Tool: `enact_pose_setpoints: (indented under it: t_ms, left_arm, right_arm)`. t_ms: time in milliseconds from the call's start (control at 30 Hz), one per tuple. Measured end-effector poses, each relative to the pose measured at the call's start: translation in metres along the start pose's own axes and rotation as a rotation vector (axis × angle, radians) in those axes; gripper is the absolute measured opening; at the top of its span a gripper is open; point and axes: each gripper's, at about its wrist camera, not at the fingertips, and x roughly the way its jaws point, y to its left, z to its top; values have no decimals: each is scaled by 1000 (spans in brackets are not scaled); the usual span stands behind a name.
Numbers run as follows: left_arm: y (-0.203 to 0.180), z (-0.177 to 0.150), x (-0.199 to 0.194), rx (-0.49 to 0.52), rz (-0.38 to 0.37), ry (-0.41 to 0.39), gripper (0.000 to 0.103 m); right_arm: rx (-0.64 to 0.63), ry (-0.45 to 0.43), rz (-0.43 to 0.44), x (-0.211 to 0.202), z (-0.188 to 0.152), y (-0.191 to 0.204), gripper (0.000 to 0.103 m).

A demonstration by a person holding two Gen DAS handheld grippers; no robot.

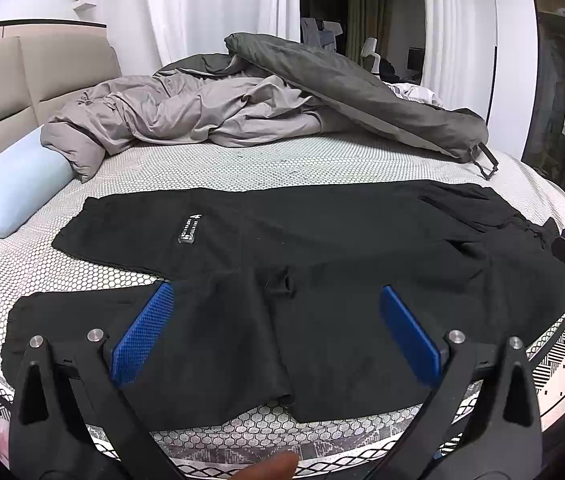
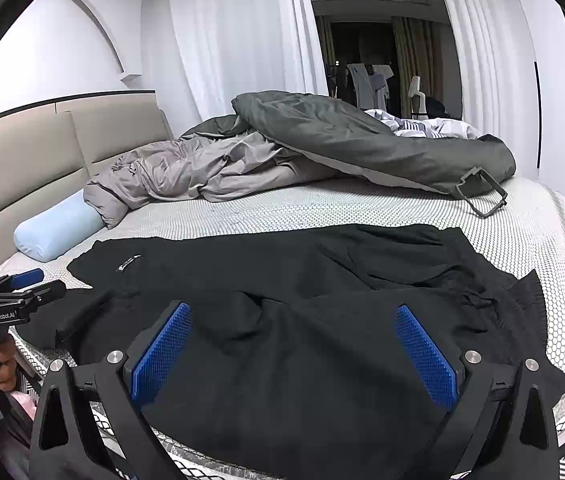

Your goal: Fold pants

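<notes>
While flat, pants [image 1: 282, 248] lengthwise left-right, waistband right

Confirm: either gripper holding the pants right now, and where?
Nothing held. The left gripper and right gripper are both wide open above the black pants, which lie spread on the mattress.

The words "GenRobot.AI" are printed in small white letters on the black body of the left gripper [image 2: 22, 284], seen at the left edge of the right wrist view. The black pants [image 1: 302, 240] carry a small black patch [image 1: 190, 229] with white lettering on one leg, too small and blurred to read in either view.
</notes>
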Motion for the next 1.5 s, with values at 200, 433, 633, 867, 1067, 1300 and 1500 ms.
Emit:
enact_pose_setpoints:
  t_ms: [200, 433, 633, 867, 1067, 1300, 1500]
  left_arm:
    - [4, -1, 1, -20, -28, -1, 102]
    - [12, -4, 2, -29, -34, -5, 102]
    - [19, -5, 5, -49, 7, -9, 102]
    - [27, -7, 7, -59, 29, -10, 102]
    - [34, -9, 5, -57, 48, -25, 102]
    - [50, -19, 6, -50, 65, 8, 102]
    - [100, -26, -4, -162, 181, 62, 102]
  right_arm:
    - [-12, 13, 4, 4, -2, 3, 103]
    - [-17, 16, 1, 5, -2, 2, 103]
    - [-15, 7, -6, 5, 0, 3, 103]
    - [11, -4, -3, 5, 0, -2, 103]
    - [45, -31, -10, 2, 1, -14, 103]
    - [19, -5, -47, 0, 5, -20, 103]
    - [18, 17, -68, -12, 18, -36, 103]
